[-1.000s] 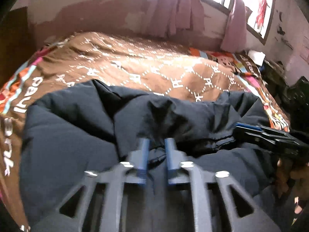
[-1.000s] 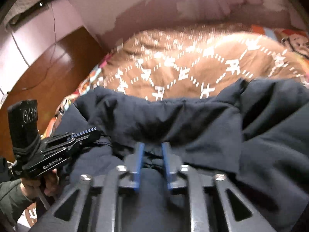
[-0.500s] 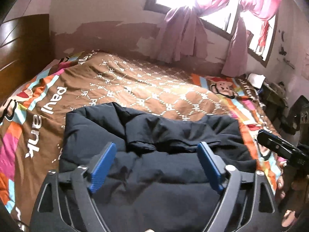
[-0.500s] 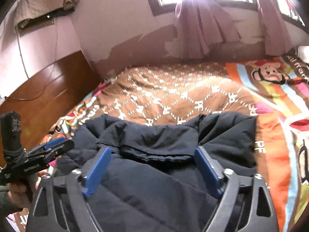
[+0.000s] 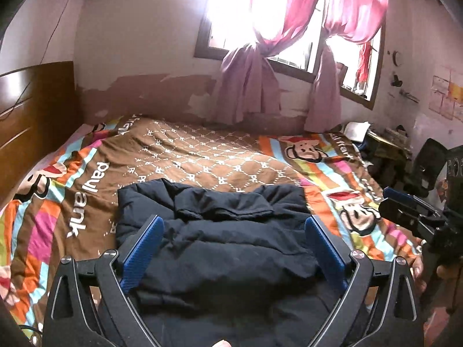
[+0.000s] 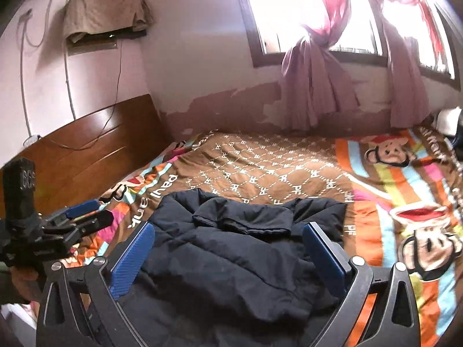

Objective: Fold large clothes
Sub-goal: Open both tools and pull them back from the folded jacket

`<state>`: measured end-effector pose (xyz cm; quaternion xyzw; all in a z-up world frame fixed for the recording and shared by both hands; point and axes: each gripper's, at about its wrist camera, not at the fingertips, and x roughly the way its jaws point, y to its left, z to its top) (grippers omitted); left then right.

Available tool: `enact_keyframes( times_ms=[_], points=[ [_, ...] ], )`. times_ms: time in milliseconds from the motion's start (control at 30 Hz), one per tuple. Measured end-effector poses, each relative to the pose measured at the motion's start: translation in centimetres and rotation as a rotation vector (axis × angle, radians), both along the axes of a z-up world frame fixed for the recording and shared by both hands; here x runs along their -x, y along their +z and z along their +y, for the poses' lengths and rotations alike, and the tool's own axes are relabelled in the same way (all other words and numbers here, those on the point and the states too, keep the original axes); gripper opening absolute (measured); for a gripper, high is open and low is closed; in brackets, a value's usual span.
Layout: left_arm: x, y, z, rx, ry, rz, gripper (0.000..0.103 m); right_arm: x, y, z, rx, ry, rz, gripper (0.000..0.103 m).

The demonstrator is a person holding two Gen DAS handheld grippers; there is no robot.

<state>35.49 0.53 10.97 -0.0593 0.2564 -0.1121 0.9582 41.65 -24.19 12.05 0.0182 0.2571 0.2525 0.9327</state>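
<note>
Since 1 s ago, both released: left gripper (image 5: 233,250) and right gripper (image 6: 228,256) spread wide above dark jacket (image 5: 220,231), lower center, on brown patterned bedspread (image 5: 202,156); pink curtains (image 5: 289,29) upper right.

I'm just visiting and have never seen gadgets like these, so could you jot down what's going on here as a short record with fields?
Setting: bedroom, bed with a patterned bedspread
Garment: dark navy padded jacket, lying bunched on the bedspread near its front edge
Left gripper: fingers spread wide, holding nothing, above the jacket
Right gripper: fingers spread wide, holding nothing, above the jacket
Headboard: wooden, at the left
Window: bright, with tied pink curtains
Fold state: jacket looks rumpled, not a neat fold
</note>
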Motion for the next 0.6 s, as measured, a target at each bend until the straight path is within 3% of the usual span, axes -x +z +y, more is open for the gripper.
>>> enact_keyframes(
  times_ms=[300,600],
  points=[
    [6.0,1.7,-1.3,-0.025,-0.016,-0.033,0.101,7.2,1.2,-2.0,0.043,0.034,-0.041,0.103],
    [10.0,-1.7,-0.4,-0.109,-0.027,0.018,0.101,10.7,-0.3,-2.7,0.077,0.047,-0.037,0.103]
  ],
)
